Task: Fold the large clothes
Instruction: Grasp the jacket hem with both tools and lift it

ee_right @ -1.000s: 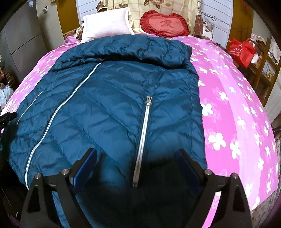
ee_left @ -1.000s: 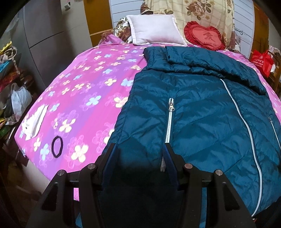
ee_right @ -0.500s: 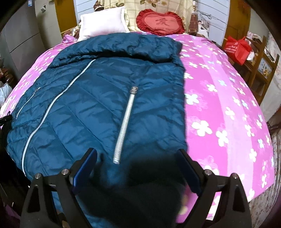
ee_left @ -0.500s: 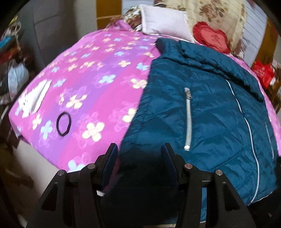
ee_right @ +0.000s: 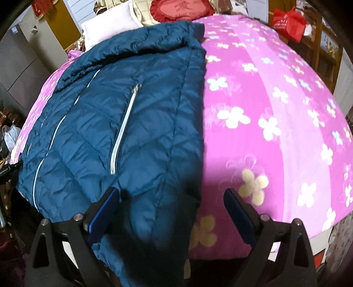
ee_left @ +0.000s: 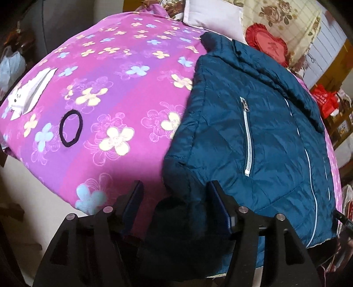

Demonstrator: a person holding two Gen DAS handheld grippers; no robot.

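Lying flat on the floral bedspread (ee_left: 114, 92), the quilted jacket (ee_left: 253, 132) has its hem corners between both parted grippers, left (ee_left: 175, 192) just widened, right (ee_right: 172, 198); hem underside shadowed, contact unclear.

On the left side of the bed (ee_left: 132, 92), the pink bedspread lies open between the blue jacket (ee_left: 253, 136) and the edge, broken only by a black hair tie (ee_left: 71, 128) and a white packet (ee_left: 30, 90) near the rim. On the right side, the bedspread (ee_right: 275, 114) is bare from the jacket's (ee_right: 132, 123) side seam to the bed edge. At the head, a white pillow (ee_right: 110, 28) and red heart cushion (ee_right: 183, 10) block the way, with a red bag (ee_right: 289, 21) beyond the right edge.
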